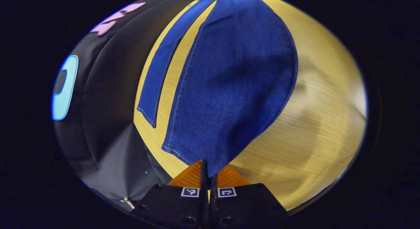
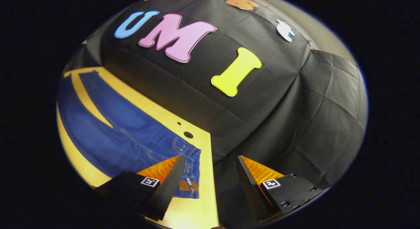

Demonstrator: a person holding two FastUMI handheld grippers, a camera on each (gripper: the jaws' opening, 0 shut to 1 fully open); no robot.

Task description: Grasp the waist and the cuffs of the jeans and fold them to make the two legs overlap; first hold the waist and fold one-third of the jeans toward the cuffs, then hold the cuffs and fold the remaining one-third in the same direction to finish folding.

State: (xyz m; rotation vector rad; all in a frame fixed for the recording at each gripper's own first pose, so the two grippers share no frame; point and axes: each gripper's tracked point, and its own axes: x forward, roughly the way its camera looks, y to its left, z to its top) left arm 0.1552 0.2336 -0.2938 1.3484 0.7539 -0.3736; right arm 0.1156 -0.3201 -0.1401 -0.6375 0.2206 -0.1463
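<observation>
My left tool is clenched on the cuff of one leg of the jeans; both fingers press together on the blue cloth, with no gap between them. This leg is lifted a little at my end and stretches away from me over the wooden worktop. The other leg lies flat beside it, closer to the worktop edge by the black booth wall, and a strip of bare wood shows between the two legs. My right tool is released, its fingers wide apart and holding nothing. It hovers over the worktop corner where the waist of the jeans lies, close to the edge, with a brown patch on the waistband. One finger is above the waist; I cannot tell if it touches.
</observation>
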